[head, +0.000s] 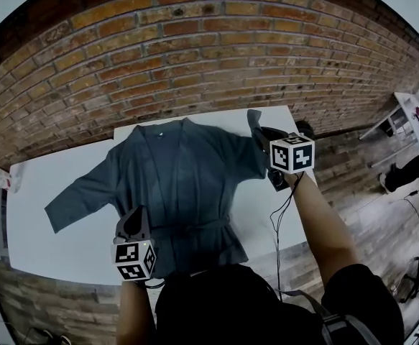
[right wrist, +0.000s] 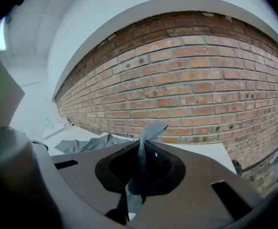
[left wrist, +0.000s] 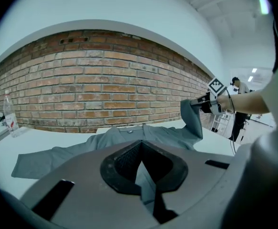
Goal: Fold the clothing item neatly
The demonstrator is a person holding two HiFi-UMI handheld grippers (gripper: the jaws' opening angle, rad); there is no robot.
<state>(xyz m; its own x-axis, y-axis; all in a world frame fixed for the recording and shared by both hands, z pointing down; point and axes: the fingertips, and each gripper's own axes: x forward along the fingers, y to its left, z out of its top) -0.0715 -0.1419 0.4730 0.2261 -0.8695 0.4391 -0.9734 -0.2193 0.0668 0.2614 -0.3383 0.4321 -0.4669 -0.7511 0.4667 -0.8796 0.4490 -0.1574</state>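
Observation:
A grey-blue wrap jacket (head: 180,171) lies face up on the white table (head: 51,228), collar toward the brick wall. Its left sleeve (head: 80,196) is spread out flat. My left gripper (head: 134,225) sits at the near hem and is shut on a fold of that hem (left wrist: 143,175). My right gripper (head: 268,141) is raised over the table's right side and is shut on the end of the right sleeve (right wrist: 139,166). That sleeve (left wrist: 192,118) hangs lifted off the table between the gripper and the jacket's shoulder. The belt (head: 195,228) stays tied across the waist.
A brick wall (head: 195,49) runs right behind the table. A plastic bottle (left wrist: 8,114) stands at the table's far left end. A cable (head: 279,228) hangs from my right arm. Another white table (head: 410,110) and a person stand to the right on the wooden floor.

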